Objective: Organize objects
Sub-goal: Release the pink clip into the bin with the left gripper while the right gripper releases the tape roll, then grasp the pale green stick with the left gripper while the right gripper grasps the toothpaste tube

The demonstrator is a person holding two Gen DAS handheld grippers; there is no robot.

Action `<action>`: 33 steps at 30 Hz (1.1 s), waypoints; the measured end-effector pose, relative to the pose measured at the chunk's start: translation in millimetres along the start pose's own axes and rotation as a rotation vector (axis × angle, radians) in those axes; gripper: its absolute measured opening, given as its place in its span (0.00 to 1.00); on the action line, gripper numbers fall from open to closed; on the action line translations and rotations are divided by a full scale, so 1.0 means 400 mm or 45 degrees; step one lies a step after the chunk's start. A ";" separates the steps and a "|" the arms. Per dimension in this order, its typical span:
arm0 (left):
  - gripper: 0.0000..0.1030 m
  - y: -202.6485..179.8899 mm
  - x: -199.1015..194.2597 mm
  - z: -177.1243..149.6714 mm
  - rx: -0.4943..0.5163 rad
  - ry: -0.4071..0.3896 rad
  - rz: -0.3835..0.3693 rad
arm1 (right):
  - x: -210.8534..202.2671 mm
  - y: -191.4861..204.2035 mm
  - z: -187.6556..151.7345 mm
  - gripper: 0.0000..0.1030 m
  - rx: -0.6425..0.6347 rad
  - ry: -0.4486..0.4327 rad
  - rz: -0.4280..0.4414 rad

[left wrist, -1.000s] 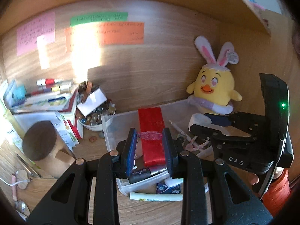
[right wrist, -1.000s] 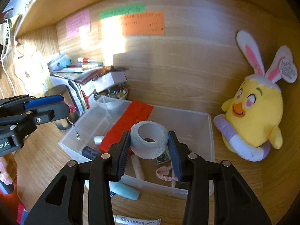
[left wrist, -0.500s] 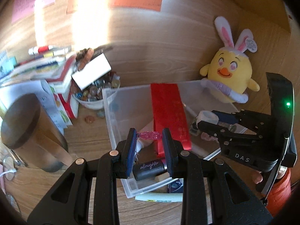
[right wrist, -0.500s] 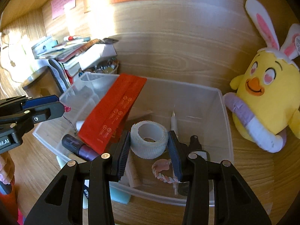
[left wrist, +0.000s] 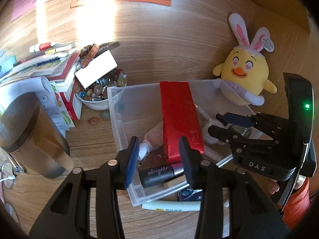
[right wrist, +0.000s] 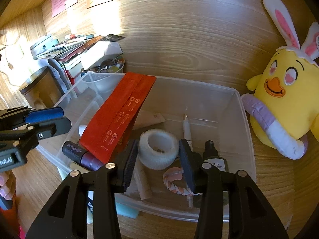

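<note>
A clear plastic bin stands on the wooden desk. In it lie a red flat pack and a dark "allnighter" tube. My left gripper hangs over the bin's near left corner, its jaws opening with nothing between the pads. My right gripper reaches into the bin's right half. Its jaws are opening around a white tape roll, which rests on the bin's contents with small gaps to both pads.
A yellow plush chick leans on the back wall right of the bin. A bowl of marbles, stacked books and a brown-lidded cup crowd the left. A spray bottle, pen and pink braid lie in the bin.
Both grippers came down over the bin and spread their jaws. The pink trinket has gone from the left pads, and the right pads have let go of the tape roll.
</note>
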State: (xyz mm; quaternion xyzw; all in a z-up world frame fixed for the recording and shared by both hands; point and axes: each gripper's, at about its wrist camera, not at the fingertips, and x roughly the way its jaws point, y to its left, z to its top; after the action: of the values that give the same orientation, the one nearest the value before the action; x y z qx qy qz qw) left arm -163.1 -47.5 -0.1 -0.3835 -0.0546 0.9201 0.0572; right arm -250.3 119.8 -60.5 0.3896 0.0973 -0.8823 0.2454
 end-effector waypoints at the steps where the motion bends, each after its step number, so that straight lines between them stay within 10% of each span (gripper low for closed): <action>1: 0.45 -0.004 -0.009 -0.001 0.008 -0.012 0.002 | -0.005 0.002 0.000 0.46 -0.005 -0.006 -0.007; 13: 0.74 -0.036 -0.119 -0.033 0.075 -0.107 0.034 | -0.111 0.015 -0.014 0.60 -0.042 -0.093 -0.002; 33: 0.82 -0.103 -0.016 -0.175 0.150 0.158 -0.031 | -0.146 0.014 -0.213 0.68 -0.156 0.072 0.088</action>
State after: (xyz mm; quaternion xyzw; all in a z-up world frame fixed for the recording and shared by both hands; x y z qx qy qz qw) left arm -106.3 -3.7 -38.7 -0.4351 -0.0013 0.8954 0.0943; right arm -159.2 166.8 -75.1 0.4017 0.1445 -0.8544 0.2963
